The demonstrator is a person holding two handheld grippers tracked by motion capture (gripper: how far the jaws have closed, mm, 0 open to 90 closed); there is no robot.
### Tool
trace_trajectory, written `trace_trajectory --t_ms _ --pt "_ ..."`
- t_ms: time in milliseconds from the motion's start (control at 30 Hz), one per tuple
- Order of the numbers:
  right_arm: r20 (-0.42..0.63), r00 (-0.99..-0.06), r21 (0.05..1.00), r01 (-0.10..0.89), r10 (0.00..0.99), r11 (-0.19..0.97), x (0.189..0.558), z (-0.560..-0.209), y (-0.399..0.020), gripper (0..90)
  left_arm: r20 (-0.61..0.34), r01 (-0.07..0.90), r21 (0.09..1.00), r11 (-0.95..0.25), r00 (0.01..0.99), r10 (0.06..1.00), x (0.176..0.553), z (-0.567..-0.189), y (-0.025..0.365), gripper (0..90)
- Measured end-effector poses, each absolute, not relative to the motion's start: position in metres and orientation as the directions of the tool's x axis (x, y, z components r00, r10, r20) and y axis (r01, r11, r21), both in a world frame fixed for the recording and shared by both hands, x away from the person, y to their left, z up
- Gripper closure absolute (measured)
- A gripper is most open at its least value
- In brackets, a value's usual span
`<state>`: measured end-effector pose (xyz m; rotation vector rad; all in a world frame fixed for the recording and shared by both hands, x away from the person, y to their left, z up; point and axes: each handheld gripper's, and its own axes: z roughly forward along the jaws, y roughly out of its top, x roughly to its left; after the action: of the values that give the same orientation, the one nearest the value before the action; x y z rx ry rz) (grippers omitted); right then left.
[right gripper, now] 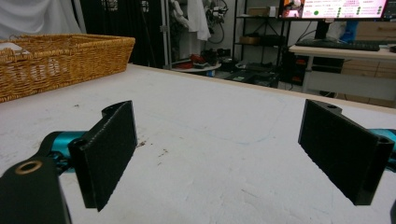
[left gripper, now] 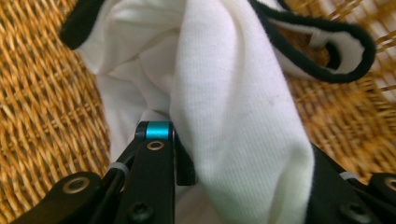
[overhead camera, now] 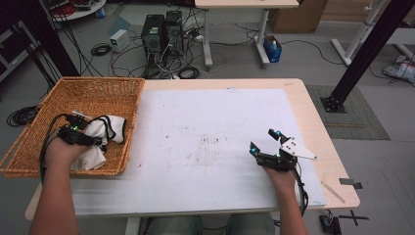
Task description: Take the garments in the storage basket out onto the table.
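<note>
right gripper (right gripper: 233,154): fingers (right gripper: 109,151) wide apart, nothing between | counter (right gripper: 210,121): white, bare | basket (right gripper: 60,60): far left

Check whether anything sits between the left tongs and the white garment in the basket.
Nothing visible does. The left tongs already have a fold of the white garment between their jaws, inside the wicker basket.

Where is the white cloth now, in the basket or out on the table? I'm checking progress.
In the basket: the cloth lies bunched on the wicker, with a fold between the left tongs' jaws.
</note>
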<state>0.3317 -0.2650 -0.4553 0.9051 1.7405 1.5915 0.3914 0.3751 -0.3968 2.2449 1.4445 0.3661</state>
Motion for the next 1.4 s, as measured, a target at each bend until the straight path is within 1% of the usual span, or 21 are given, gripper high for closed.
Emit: trace_trajectory --t_ms 100,200,233,333,367,400,467,500,533,600,700,733,800,900,1067,1200,1400 --pt "0.012 -0.584 0.995 0.085 0.812 0.047 0.332 -0.455 -0.265 12.1 -0.052 0.763 0.564 -0.315 0.414 0.909 0.387 -0.386 0.380 70.8" --pt "0.012 -0.584 0.995 0.085 0.812 0.047 0.332 -0.455 -0.265 12.0 -0.102 0.714 0.649 -0.264 0.426 0.899 0.381 -0.371 0.386 70.8" --pt "0.012 -0.584 0.995 0.085 0.812 0.046 0.332 -0.455 -0.265 12.0 -0.124 0.687 0.688 -0.234 0.429 0.895 0.378 -0.365 0.389 70.8" --pt "0.012 -0.584 0.995 0.084 0.812 0.046 0.332 -0.455 -0.265 12.0 -0.167 0.621 0.766 -0.164 0.438 0.883 0.371 -0.350 0.395 70.8" --pt "0.011 -0.584 0.995 0.083 0.812 0.046 0.332 -0.455 -0.265 12.0 -0.166 0.600 0.785 -0.153 0.443 0.881 0.369 -0.345 0.396 70.7" --pt "0.011 -0.584 0.995 0.083 0.812 0.046 0.332 -0.455 -0.265 12.0 -0.166 0.600 0.785 -0.153 0.443 0.881 0.369 -0.345 0.396 70.7" --pt "0.011 -0.584 0.995 0.084 0.812 0.046 0.332 -0.455 -0.265 12.1 -0.144 0.567 0.810 -0.151 0.442 0.885 0.364 -0.335 0.397 70.7" --pt "0.011 -0.585 0.995 0.084 0.811 0.048 0.332 -0.455 -0.265 12.1 -0.131 0.534 0.832 -0.149 0.450 0.883 0.360 -0.326 0.397 70.7" --pt "0.011 -0.585 0.995 0.084 0.811 0.048 0.332 -0.455 -0.265 12.1 -0.131 0.534 0.832 -0.149 0.450 0.883 0.360 -0.326 0.397 70.7" --pt "0.010 -0.584 0.995 0.083 0.812 0.047 0.332 -0.455 -0.265 12.0 -0.123 0.481 0.865 -0.141 0.475 0.871 0.355 -0.313 0.396 70.6" --pt "0.011 -0.584 0.995 0.084 0.811 0.047 0.332 -0.455 -0.265 12.0 -0.109 0.435 0.890 -0.140 0.500 0.859 0.352 -0.301 0.392 70.6" --pt "0.011 -0.584 0.995 0.084 0.811 0.047 0.332 -0.455 -0.265 12.0 -0.109 0.435 0.890 -0.140 0.500 0.859 0.352 -0.301 0.392 70.6" --pt "0.011 -0.583 0.995 0.084 0.812 0.046 0.331 -0.455 -0.265 12.1 -0.074 0.399 0.902 -0.163 0.515 0.854 0.350 -0.290 0.385 70.5" --pt "0.010 -0.583 0.995 0.084 0.812 0.048 0.331 -0.455 -0.265 12.1 -0.060 0.368 0.915 -0.165 0.528 0.847 0.349 -0.280 0.379 70.4" --pt "0.011 -0.583 0.995 0.084 0.812 0.048 0.331 -0.455 -0.265 12.1 -0.062 0.323 0.936 -0.141 0.545 0.836 0.348 -0.266 0.371 70.2" --pt "0.009 -0.583 0.995 0.083 0.812 0.048 0.331 -0.455 -0.265 12.0 -0.066 0.306 0.943 -0.128 0.551 0.832 0.348 -0.259 0.366 69.9" --pt "0.011 -0.583 0.995 0.084 0.812 0.047 0.331 -0.455 -0.265 12.1 -0.070 0.250 0.963 -0.104 0.601 0.796 0.347 -0.243 0.345 69.8"
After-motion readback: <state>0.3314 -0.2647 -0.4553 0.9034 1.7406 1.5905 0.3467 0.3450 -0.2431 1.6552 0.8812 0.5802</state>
